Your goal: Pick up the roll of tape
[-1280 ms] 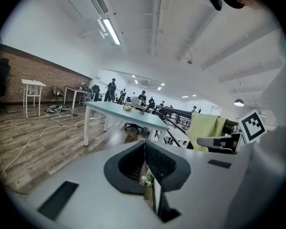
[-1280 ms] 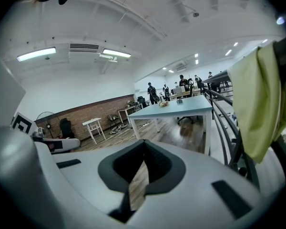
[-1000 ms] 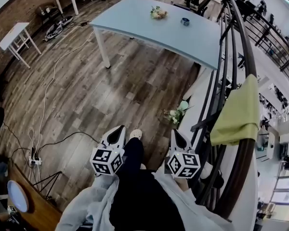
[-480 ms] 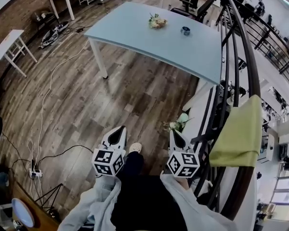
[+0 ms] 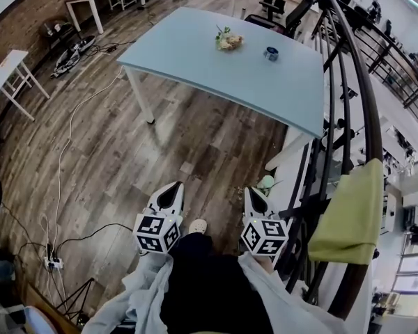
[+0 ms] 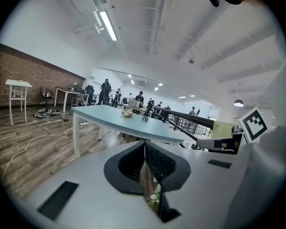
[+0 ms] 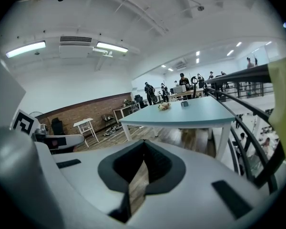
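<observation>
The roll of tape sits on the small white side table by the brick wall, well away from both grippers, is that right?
Not quite. The roll of tape sits on the large light blue table, near a small bunch of flowers, not on the white side table. The head view shows this. It is indeed well away from the left gripper and the right gripper.
</observation>
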{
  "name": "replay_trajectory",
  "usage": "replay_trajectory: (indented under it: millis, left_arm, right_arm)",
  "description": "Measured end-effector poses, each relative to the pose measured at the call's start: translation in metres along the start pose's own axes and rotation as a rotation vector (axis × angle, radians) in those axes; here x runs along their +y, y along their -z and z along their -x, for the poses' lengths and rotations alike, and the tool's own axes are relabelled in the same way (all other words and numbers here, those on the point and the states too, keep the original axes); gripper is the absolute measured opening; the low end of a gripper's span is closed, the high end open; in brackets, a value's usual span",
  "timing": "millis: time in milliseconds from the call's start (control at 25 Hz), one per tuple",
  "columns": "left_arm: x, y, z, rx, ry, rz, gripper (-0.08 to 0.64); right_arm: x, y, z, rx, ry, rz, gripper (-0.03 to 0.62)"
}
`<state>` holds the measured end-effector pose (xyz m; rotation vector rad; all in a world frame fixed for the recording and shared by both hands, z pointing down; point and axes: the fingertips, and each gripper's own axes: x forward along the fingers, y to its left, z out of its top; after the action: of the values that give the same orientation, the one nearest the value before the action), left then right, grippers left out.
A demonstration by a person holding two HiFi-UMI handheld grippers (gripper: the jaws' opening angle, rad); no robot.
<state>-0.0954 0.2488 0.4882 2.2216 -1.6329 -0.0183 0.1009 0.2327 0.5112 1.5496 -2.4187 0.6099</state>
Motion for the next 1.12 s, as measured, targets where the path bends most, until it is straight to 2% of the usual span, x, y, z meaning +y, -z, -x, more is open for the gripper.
replay_trajectory:
  millis: [480, 720, 1120]
  left_arm:
    - [0.041, -0.024, -0.047, 0.000, 0.027, -0.016, 0.017]
    - [0.048, -0.017, -0.052, 0.025, 0.028, -0.002, 0.017]
    - [0.061, -0.014, -0.061, 0.040, 0.003, 0.014, 0.017]
  right_arm:
    - [0.004, -0.020, -0.059, -0.016, 0.021, -0.018, 0.006]
    - [-0.003, -0.011, -0.064, 0.011, 0.039, -0.084, 0.006]
    - [-0.013, -0.009, -0.086, 0.038, 0.034, -0.119, 0.006]
